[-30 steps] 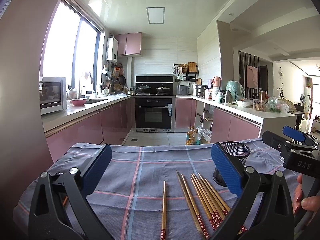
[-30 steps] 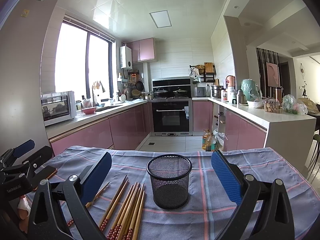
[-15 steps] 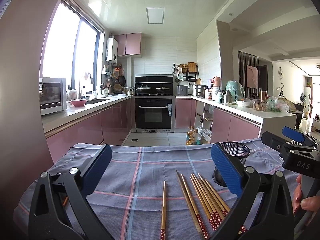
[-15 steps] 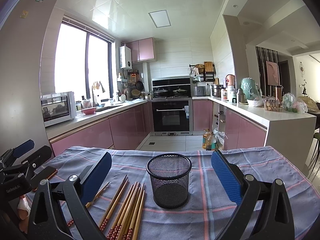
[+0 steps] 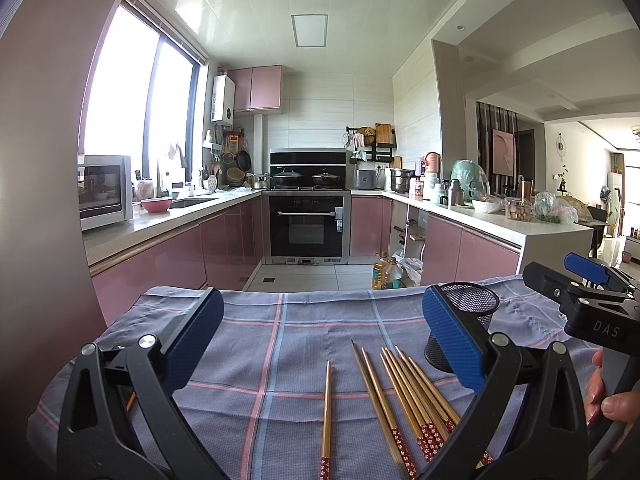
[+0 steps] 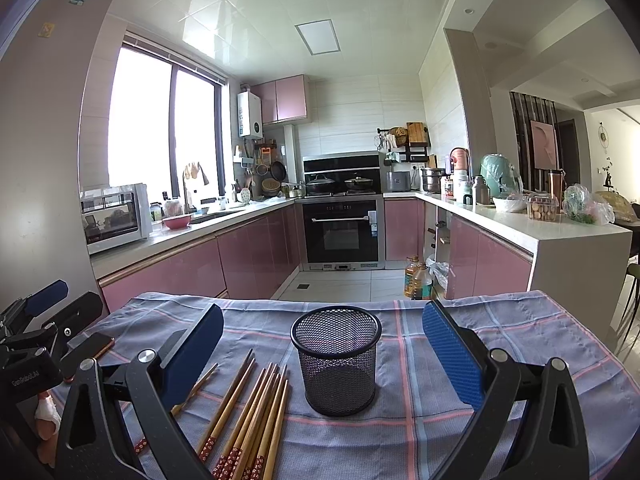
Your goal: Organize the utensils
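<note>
A: Item one, far left?

B: A phone (image 6: 86, 347) is lying flat on the cloth (image 6: 440, 432), near the left edge, just beside the left gripper (image 5: 320, 340). In the right wrist view that gripper is showing only as a black frame with one blue pad at the left border.

A: Its fingers?

B: They are standing wide apart and gripping nothing. The blue pads (image 5: 192, 344) are hovering above the cloth, with the chopsticks lying between and below them.

A: Next item.

B: Chopsticks (image 6: 256, 416), wooden with red patterned ends. One (image 5: 327, 416) is lying alone, a little left of the bundle. The rest are lying side by side in a loose fan, tips pointing away towards the kitchen, some touching. None is sitting in the holder.

A: And the holder?

B: A black mesh cup (image 6: 336, 360) is standing upright on the cloth, just right of the bundle. Whether the nearest stick is touching it, I cannot tell. Its inside is showing only mesh.

A: Right side?

B: The right gripper (image 6: 320, 344) is also spreading its fingers wide, holding nothing, and framing the cup between its pads (image 6: 452, 356) without touching it. A hand (image 5: 610, 394) is gripping its handle at the right edge of the left wrist view.
</note>
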Action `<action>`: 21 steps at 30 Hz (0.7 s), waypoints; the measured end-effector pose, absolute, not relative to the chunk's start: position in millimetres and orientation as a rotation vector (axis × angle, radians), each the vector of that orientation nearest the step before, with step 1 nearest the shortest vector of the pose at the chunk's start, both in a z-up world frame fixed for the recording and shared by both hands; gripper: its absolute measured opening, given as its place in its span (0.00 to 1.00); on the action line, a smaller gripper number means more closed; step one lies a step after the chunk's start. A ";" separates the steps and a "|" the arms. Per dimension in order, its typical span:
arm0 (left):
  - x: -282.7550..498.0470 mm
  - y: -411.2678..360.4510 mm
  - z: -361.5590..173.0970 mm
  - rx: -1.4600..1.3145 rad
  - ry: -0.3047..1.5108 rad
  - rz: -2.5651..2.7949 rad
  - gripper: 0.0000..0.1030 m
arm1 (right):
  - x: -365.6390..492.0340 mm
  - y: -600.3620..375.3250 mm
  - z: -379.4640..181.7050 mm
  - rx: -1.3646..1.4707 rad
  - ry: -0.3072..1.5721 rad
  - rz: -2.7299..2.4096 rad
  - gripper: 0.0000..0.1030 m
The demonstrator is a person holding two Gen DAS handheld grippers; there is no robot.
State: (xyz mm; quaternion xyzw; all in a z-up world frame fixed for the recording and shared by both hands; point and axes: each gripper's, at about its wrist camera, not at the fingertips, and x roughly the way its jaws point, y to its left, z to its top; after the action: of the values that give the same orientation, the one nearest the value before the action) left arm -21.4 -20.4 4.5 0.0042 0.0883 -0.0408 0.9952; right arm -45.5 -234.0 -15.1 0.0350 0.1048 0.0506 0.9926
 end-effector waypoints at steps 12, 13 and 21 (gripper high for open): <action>-22.0 -21.4 4.6 0.008 0.176 -0.082 0.95 | -45.2 -237.4 -16.4 0.076 0.212 0.102 0.94; -21.9 -22.0 4.6 0.009 0.176 -0.082 0.95 | -45.0 -237.9 -17.2 0.077 0.213 0.102 0.94; -20.8 -22.0 3.9 0.010 0.179 -0.083 0.95 | -44.1 -239.6 -18.8 0.081 0.216 0.103 0.94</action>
State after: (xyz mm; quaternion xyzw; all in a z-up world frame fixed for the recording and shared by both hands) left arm -20.8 -22.0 3.9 0.0051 0.0895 -0.0416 0.9951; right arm -44.1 -239.6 -18.8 0.0406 0.1080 0.0514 0.9920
